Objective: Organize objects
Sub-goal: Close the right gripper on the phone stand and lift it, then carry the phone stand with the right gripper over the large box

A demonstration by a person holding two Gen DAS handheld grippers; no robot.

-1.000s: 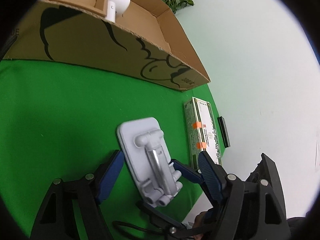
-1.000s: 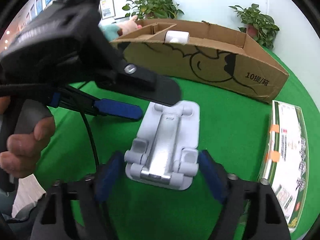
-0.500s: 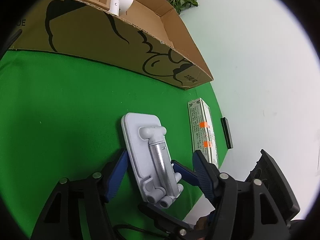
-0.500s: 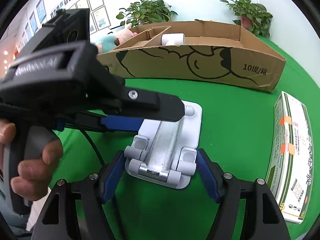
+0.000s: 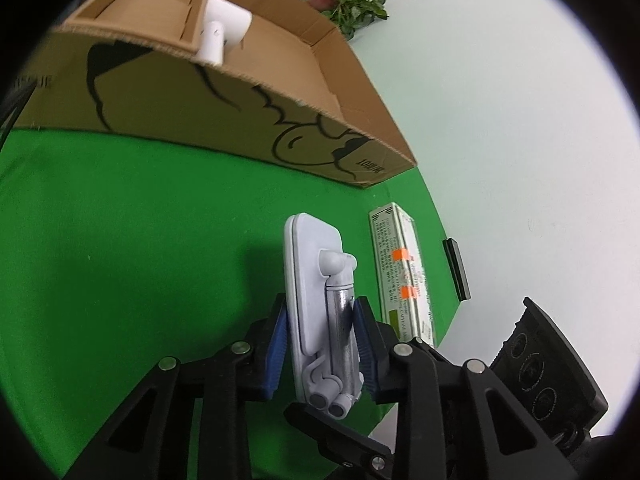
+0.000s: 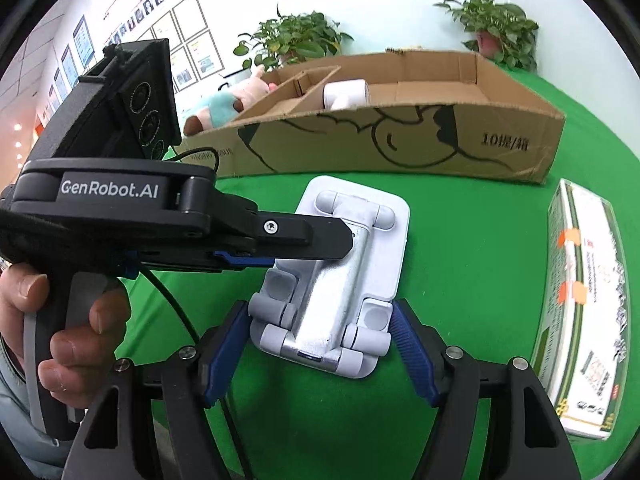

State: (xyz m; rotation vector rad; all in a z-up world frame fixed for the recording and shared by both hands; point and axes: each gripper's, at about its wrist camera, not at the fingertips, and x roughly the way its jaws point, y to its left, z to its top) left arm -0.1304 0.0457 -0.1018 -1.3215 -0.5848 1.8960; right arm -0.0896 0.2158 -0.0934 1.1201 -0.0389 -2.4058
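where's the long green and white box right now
The green and white box lies flat on the green table, at the right edge of the right wrist view, right of the white phone stand.

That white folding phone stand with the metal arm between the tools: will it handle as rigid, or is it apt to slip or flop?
The phone stand looks like hard plastic with a metal arm, so probably stiff. Its hinge knuckles suggest the arm could swing if loose. The left tool is closing across its thin edges, and that smooth plastic might slip or twist.

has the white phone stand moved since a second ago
Yes. The white phone stand has tipped up onto its edge against the green table, with the left gripper closing on it.
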